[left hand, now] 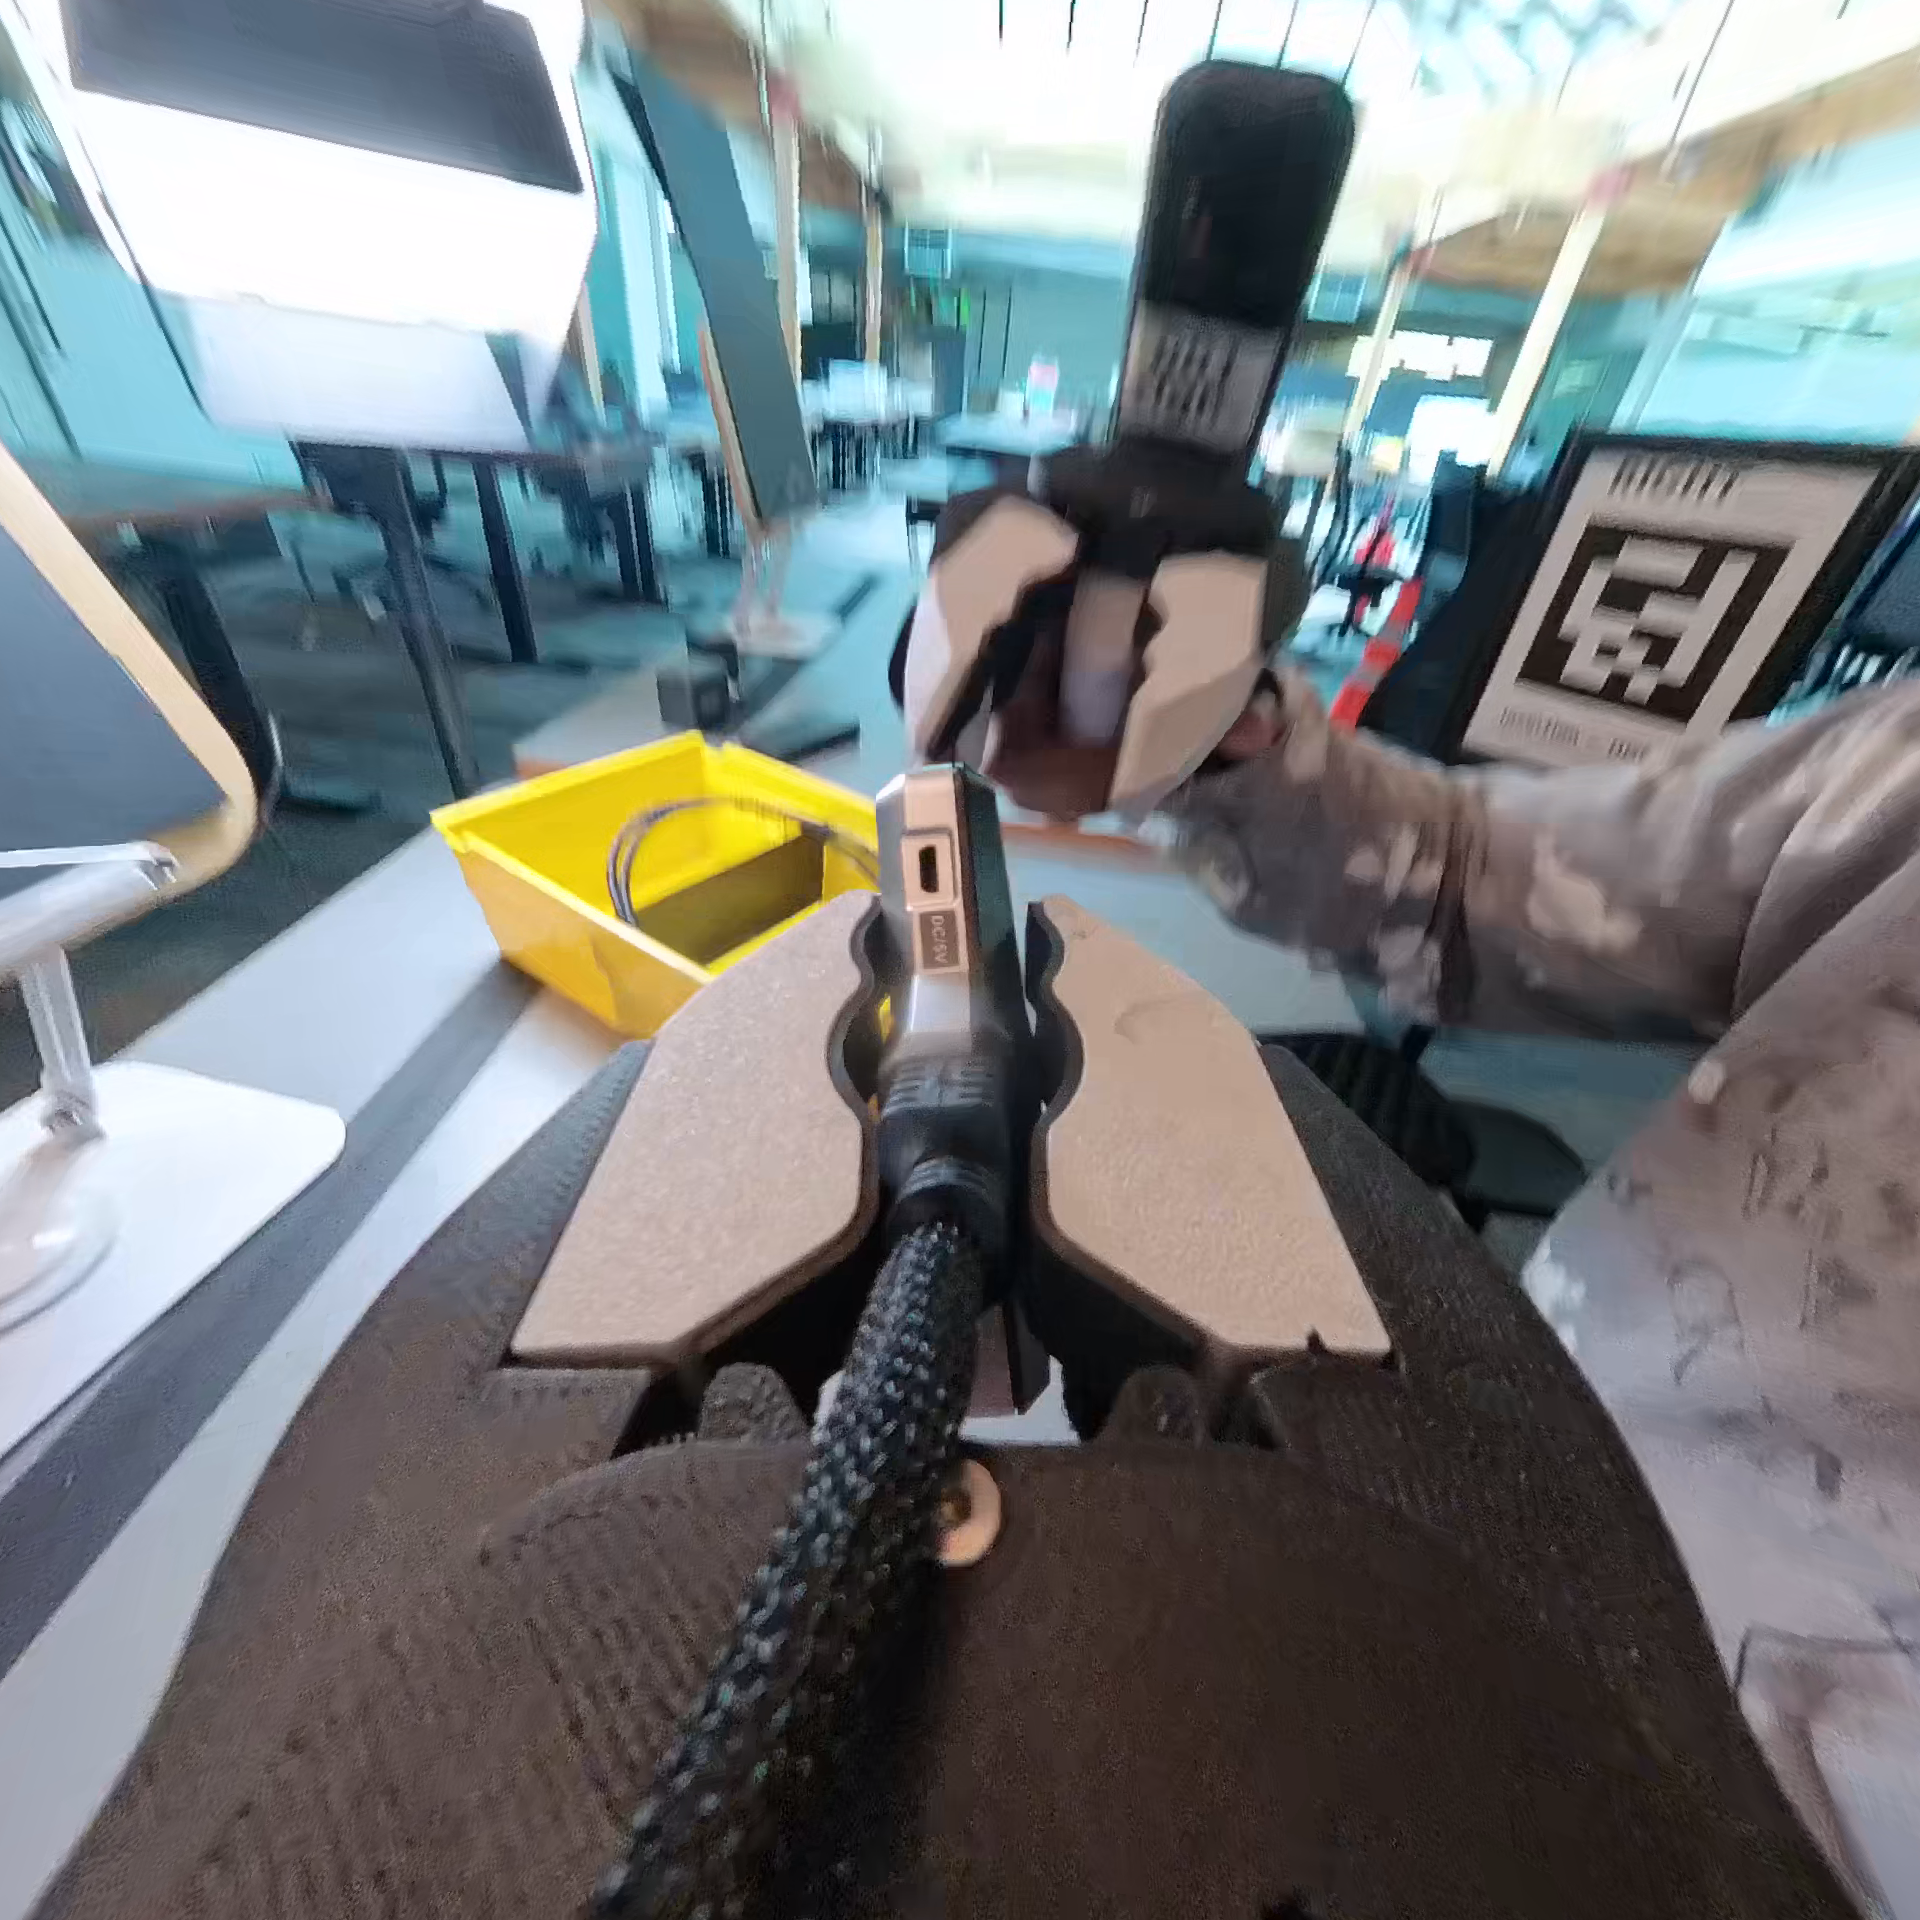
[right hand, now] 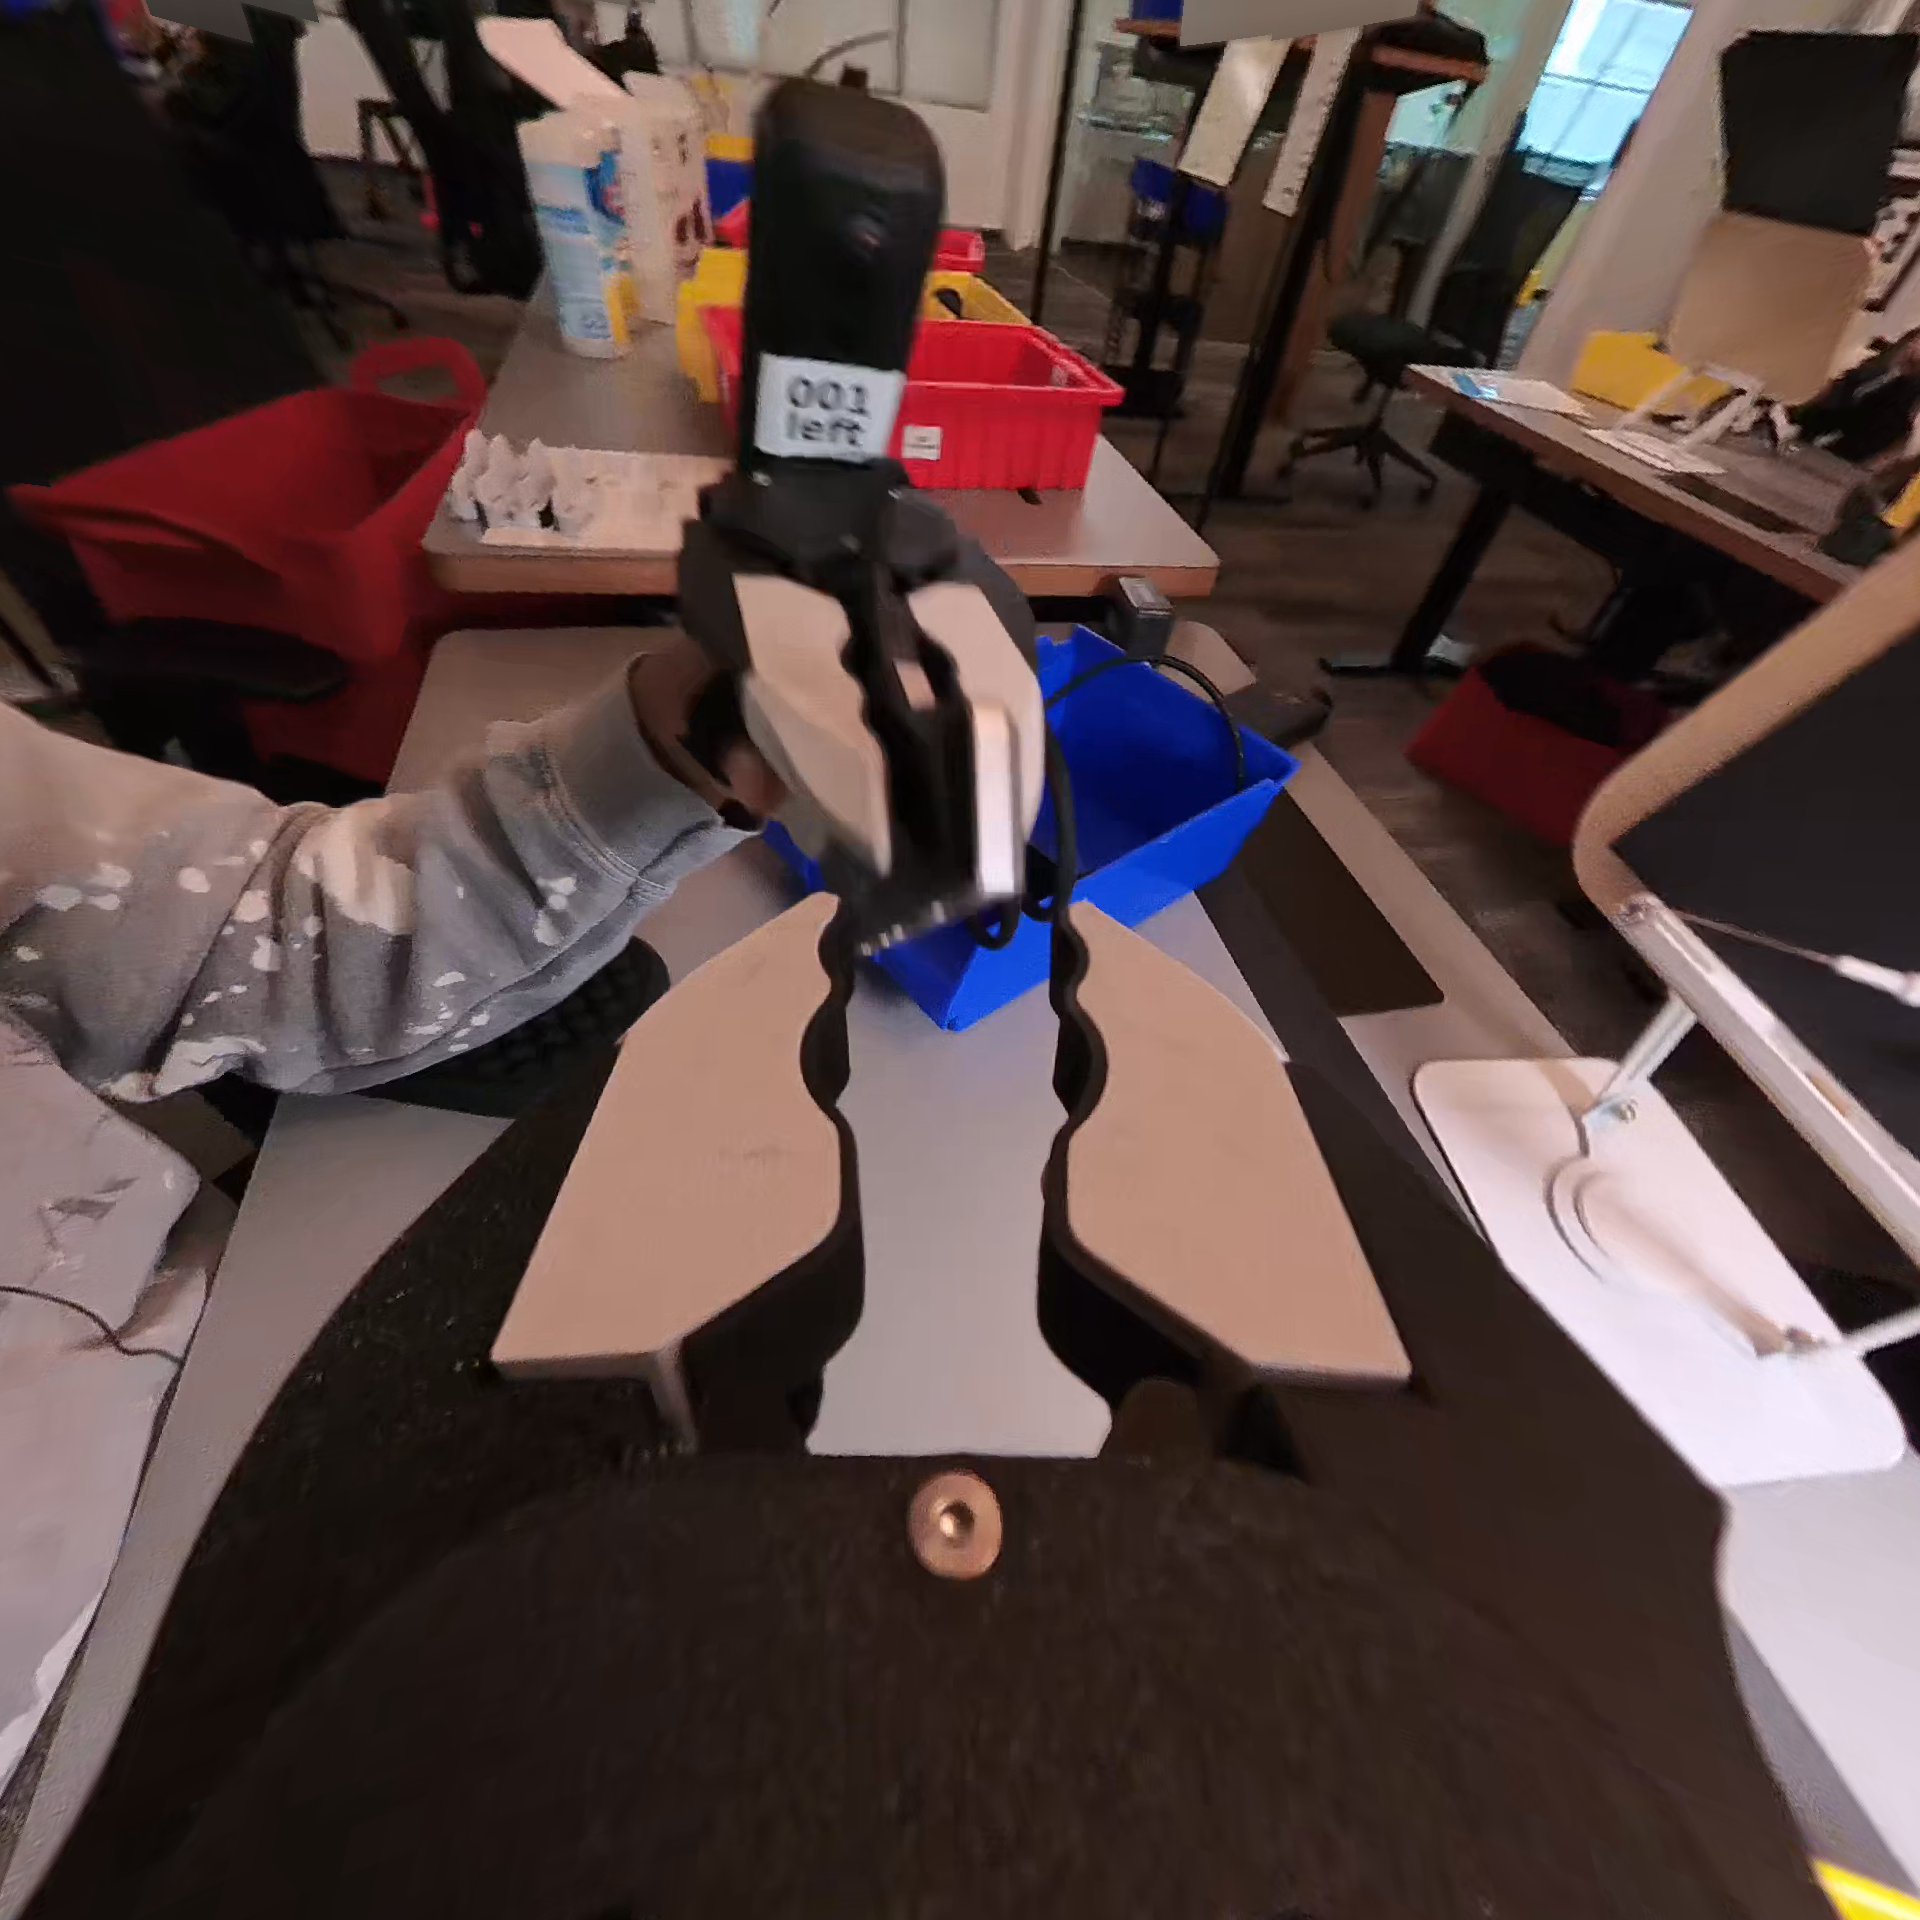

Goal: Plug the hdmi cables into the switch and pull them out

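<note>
My left gripper [left hand: 951,920] is shut on the HDMI switch [left hand: 940,883], a small silver and black box held upright above the table, one small port facing me. A black braided HDMI cable [left hand: 883,1434] is plugged into its near end and runs back between the fingers. My right gripper [right hand: 951,935] is open and empty, close in front of the left gripper [right hand: 914,873] and the switch [right hand: 997,769]. In the left wrist view the right gripper [left hand: 1039,717] is blurred, just beyond the switch's top.
A yellow bin [left hand: 540,883] holding a coiled cable sits behind the switch. A blue bin [right hand: 1164,862] holding a black cable sits behind the left gripper. A monitor stands on a white base [right hand: 1621,1247] at the table's side. A black keyboard [right hand: 561,1029] lies under the person's sleeve [right hand: 364,894].
</note>
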The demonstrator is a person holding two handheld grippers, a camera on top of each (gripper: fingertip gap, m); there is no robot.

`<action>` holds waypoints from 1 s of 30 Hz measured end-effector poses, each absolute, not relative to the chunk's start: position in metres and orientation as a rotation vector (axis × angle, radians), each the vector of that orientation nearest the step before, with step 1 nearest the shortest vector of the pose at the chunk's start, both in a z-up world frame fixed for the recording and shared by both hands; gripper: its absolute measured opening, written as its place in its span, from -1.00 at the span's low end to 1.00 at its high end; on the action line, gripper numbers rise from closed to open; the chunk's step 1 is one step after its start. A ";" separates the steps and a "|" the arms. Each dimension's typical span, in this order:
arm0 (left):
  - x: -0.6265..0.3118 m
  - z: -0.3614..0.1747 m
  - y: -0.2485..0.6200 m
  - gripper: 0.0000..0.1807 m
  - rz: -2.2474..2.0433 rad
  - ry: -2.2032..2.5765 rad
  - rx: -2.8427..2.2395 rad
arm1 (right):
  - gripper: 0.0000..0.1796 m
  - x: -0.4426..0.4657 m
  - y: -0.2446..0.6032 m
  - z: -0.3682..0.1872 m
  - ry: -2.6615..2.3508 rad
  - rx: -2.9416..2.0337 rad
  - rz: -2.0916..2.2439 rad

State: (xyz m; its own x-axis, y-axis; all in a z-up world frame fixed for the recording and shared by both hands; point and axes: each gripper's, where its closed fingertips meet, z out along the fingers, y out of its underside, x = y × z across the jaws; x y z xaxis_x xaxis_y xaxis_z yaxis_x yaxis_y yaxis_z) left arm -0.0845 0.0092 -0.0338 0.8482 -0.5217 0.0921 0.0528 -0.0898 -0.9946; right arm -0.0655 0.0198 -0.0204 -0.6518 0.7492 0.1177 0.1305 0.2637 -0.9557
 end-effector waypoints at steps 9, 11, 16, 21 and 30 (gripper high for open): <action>-0.035 -0.117 0.037 -0.73 -0.524 0.585 -2.004 | -0.65 -0.079 0.001 -0.086 -2.430 -0.827 1.279; -0.034 -0.137 0.037 -0.73 -0.515 0.613 -2.098 | -0.66 -0.077 0.003 -0.098 -2.457 -0.820 1.295; -0.025 -0.156 0.036 -0.73 -0.568 0.669 -2.171 | -0.72 -0.070 0.004 -0.106 -2.484 -0.879 1.496; -0.021 -0.175 0.043 -0.73 -0.565 0.666 -2.242 | -0.84 -0.071 0.002 -0.111 -2.453 -0.853 1.490; -0.018 -0.167 0.049 -0.73 -0.640 0.635 -2.162 | -0.91 -0.065 0.020 -0.102 -2.166 -0.840 1.637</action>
State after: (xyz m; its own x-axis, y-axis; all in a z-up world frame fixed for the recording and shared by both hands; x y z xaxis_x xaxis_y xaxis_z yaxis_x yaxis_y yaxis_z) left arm -0.0181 0.0489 -0.1675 0.7486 -0.6205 0.2338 -0.2288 -0.5726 -0.7873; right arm -0.0652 0.0200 -0.1016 -0.7846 0.6105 -0.1082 0.2708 0.1804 -0.9456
